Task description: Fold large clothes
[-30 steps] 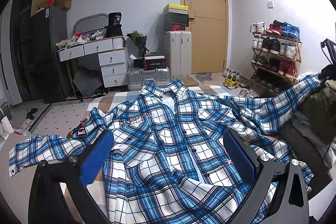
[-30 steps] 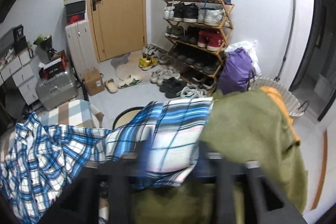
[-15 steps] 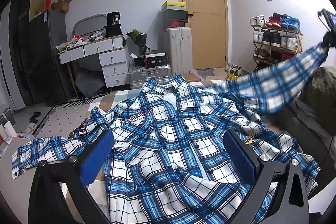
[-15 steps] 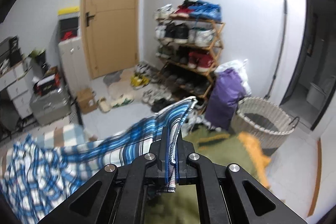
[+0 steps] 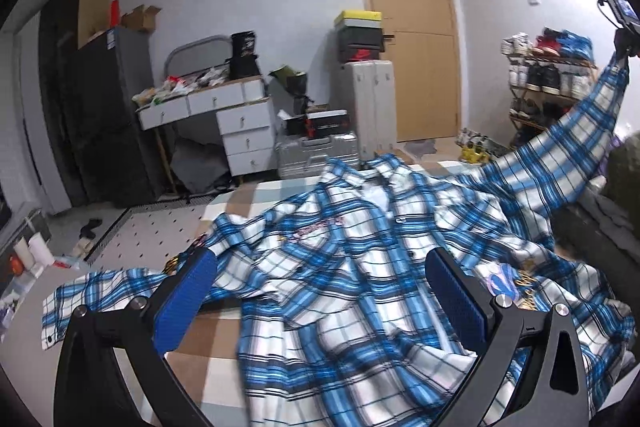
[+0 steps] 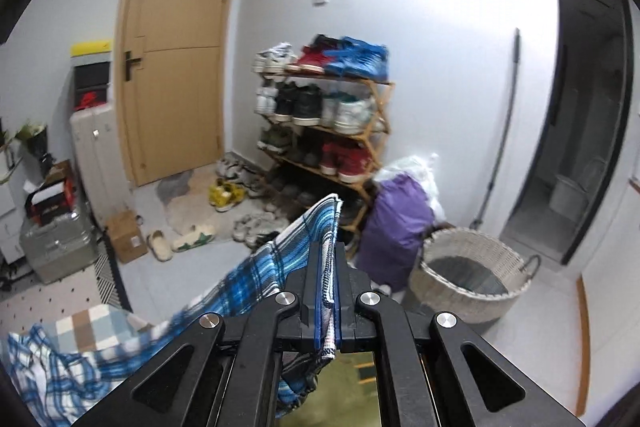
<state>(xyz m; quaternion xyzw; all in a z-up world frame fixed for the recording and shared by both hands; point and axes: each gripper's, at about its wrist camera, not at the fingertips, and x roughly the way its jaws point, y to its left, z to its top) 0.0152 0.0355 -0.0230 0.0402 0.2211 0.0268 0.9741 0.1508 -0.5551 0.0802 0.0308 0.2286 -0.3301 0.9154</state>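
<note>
The right gripper (image 6: 327,267) pinched the plaid shirt's (image 5: 340,267) sleeve, raised toward two o'clock; the left gripper (image 5: 320,291) hovered above it, fingers apart.

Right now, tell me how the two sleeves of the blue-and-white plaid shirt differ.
The right sleeve is lifted off the bed and pulled taut toward the shoe rack; the left sleeve lies flat on the bed. The right sleeve's cuff is clamped in the right gripper; the left sleeve is untouched, with the left gripper open above the shirt. Both share the same blue, white and black plaid.
</note>
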